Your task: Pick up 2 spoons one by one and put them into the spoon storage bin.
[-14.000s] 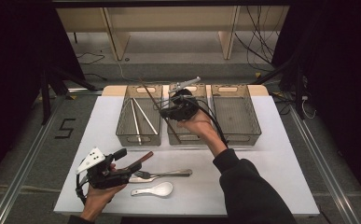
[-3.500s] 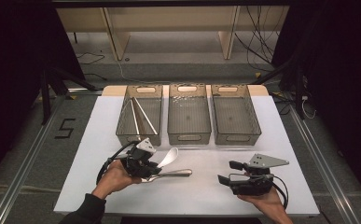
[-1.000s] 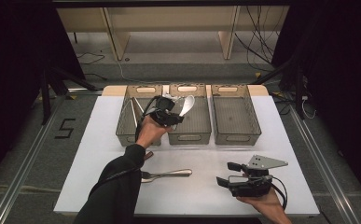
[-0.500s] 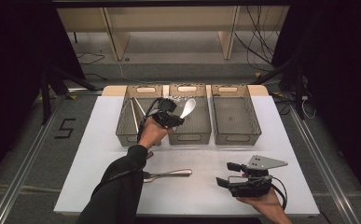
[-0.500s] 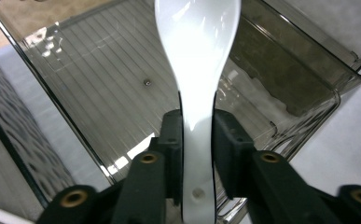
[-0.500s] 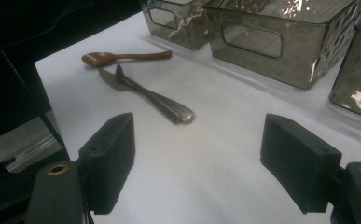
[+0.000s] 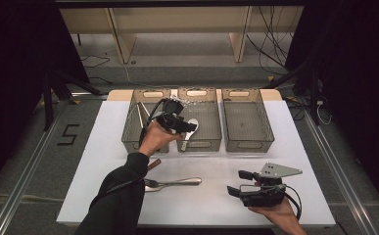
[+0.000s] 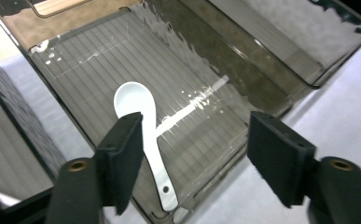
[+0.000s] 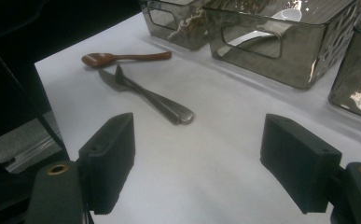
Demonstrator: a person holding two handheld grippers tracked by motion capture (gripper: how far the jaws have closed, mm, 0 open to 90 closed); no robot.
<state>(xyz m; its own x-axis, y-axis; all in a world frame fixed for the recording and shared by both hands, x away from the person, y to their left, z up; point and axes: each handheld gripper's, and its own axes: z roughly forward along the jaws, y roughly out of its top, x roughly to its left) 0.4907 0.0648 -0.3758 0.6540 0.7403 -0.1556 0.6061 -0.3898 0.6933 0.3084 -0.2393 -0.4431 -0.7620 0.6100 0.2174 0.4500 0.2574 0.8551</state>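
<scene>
We have just been opening the jaws of our left gripper (image 8: 194, 161) over the middle bin (image 7: 211, 143). The white spoon (image 8: 143, 137) lies free on that bin's ribbed floor, its handle toward the near wall, no pad pressing on it. Our right gripper (image 9: 199, 158) hangs with jaws wide and nothing between them, above the near right part of the table (image 7: 295, 147).

The left jaw sits close over the spoon's handle, so we judge a careless lift could catch it and drag it against the wall. The fork (image 7: 172, 182) looks flat and thin on the table near its front edge; pads may slide off it.

We count three bins, one white spoon, one fork, one brown spoon (image 9: 122, 57), and two sticks (image 7: 142, 115) in the left bin (image 7: 128, 137).
</scene>
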